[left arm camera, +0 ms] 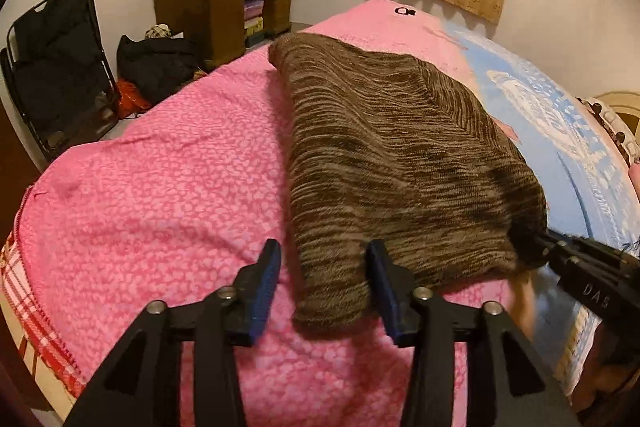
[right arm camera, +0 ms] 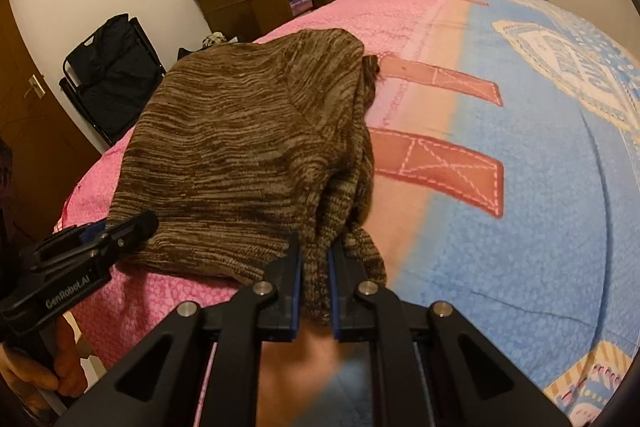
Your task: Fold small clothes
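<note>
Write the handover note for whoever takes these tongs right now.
Right tongs: shut on the near right corner of the brown knit sweater.
Left tongs: open, straddling the sweater's near left corner, pads not pressing.
The sweater lies in a narrow strip on the pink blanket, so the sides seem folded in.
Left: probably grip the left corner, then fold the near edge away toward the far end.
</note>
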Action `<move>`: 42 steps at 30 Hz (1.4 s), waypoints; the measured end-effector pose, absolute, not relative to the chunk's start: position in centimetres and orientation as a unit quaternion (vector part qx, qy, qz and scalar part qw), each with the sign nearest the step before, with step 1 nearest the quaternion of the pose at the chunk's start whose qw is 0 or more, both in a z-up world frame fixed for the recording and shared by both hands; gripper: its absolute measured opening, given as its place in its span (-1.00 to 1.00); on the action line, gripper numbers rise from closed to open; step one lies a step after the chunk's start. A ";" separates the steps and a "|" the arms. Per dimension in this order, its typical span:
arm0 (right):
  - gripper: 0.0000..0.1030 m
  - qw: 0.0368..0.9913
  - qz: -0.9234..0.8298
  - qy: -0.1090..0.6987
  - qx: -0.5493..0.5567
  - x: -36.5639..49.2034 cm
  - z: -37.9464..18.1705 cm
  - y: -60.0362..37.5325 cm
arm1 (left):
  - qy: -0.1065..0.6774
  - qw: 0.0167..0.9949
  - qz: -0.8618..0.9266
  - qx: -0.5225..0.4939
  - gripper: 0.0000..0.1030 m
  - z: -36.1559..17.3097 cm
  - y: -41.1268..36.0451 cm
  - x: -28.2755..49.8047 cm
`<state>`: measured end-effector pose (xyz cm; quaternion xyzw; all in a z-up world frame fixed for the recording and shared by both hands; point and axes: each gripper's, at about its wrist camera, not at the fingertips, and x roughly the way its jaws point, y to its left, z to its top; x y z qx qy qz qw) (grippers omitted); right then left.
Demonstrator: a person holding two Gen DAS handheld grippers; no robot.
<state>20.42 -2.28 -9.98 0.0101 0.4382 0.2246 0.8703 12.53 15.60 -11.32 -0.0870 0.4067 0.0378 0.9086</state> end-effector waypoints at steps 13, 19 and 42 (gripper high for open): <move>0.40 0.932 0.117 0.331 -0.089 15.4 -4.3 -2.2 | 0.337 0.938 0.067 -0.044 0.28 -7.6 14.5 8.3; 0.70 0.931 0.123 0.335 -0.070 14.0 -3.2 -2.1 | 0.321 0.945 0.054 -0.045 0.49 -6.6 13.5 7.1; 0.72 0.901 0.138 0.409 0.034 10.3 -4.2 -5.3 | 0.398 0.916 0.041 -0.010 0.49 -6.3 9.5 5.7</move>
